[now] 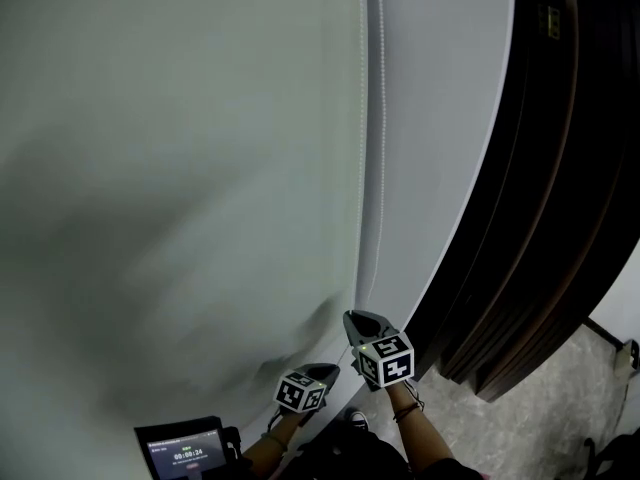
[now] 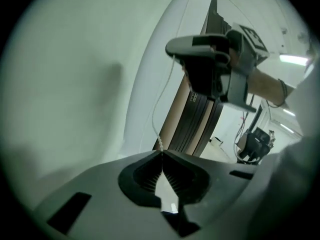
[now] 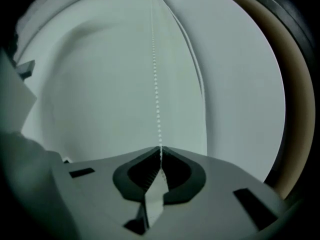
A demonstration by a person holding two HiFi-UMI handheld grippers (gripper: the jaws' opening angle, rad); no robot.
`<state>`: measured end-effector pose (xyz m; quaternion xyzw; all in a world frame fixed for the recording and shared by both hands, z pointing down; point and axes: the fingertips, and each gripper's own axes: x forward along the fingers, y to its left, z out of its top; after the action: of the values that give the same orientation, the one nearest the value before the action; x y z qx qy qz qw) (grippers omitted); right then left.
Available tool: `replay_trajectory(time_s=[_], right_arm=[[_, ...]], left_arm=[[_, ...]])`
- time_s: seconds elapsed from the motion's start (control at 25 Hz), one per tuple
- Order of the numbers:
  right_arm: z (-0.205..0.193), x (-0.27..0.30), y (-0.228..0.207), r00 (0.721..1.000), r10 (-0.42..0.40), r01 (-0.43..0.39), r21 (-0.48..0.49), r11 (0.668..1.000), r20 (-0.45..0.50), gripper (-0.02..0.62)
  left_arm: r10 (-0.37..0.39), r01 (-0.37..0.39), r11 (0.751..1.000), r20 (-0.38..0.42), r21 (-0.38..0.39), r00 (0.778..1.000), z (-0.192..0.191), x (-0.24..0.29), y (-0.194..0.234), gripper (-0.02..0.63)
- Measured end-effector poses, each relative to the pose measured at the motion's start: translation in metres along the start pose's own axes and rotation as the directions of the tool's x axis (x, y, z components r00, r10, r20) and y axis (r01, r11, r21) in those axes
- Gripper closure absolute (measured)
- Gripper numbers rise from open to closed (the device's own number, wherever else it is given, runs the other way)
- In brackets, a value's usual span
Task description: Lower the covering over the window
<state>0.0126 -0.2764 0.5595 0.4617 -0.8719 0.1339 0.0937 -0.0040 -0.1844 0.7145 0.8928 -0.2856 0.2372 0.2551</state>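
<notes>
Right gripper view, bead chain [image 3: 156,94] clamped at jaw tips, left gripper [image 2: 162,153] likewise

The white fabric roller blind [image 1: 180,168] fills the left and centre of the frame, with the white beaded pull chain [image 1: 381,118] running down in front of it at centre. Low on the chain sits the right hand-held gripper [image 1: 357,318]. The left hand-held gripper [image 1: 325,372] is just below and to its left. The chain passes between the jaws of each. The dark wooden window frame [image 1: 540,218] stands at right, the speckled stone floor [image 1: 560,408] lies at lower right, and a small dark screen device [image 1: 185,450] sits at bottom left.
</notes>
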Motion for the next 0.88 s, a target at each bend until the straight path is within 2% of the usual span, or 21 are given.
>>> replay_trajectory(time_s=[0.08, 0.16, 0.4, 0.48, 0.6, 0.72, 0.88], right_arm=[[-0.039, 0.001, 0.002, 0.998, 0.000, 0.003, 0.047, 0.999, -0.063, 0.578], [-0.060, 0.001, 0.005, 0.997, 0.009, -0.001, 0.098, 0.995, -0.082, 0.578], [-0.055, -0.001, 0.007, 0.999, 0.017, -0.013, 0.094, 0.995, -0.043, 0.577], [-0.064, -0.006, 0.022, 0.999, 0.032, -0.027, 0.139, 0.990, -0.031, 0.577], [-0.087, -0.015, 0.068, 0.999, 0.044, -0.038, 0.170, 0.985, -0.030, 0.567], [-0.100, -0.028, 0.094, 1.000, 0.024, -0.020, 0.176, 0.984, -0.020, 0.520], [-0.088, -0.049, 0.079, 1.000, -0.001, -0.001, 0.224, 0.975, 0.009, 0.518]], left_arm=[[-0.011, 0.011, 1.000, -0.010, 0.006, 1.000, -0.007, -0.001, -0.006, 0.601], [-0.020, 0.020, 1.000, -0.011, 0.019, 1.000, -0.009, -0.002, -0.008, 0.601], [-0.022, 0.023, 0.999, 0.038, -0.028, 0.999, 0.002, -0.008, -0.003, 0.592], [-0.032, 0.035, 0.998, 0.071, -0.043, 0.997, -0.004, -0.019, -0.005, 0.543], [-0.009, 0.017, 0.998, 0.142, -0.055, 0.990, -0.026, -0.054, -0.002, 0.476], [-0.001, 0.011, 0.998, 0.173, -0.056, 0.985, -0.039, -0.079, -0.004, 0.474], [-0.028, 0.040, 0.998, 0.210, -0.054, 0.977, -0.014, -0.085, -0.018, 0.476]])
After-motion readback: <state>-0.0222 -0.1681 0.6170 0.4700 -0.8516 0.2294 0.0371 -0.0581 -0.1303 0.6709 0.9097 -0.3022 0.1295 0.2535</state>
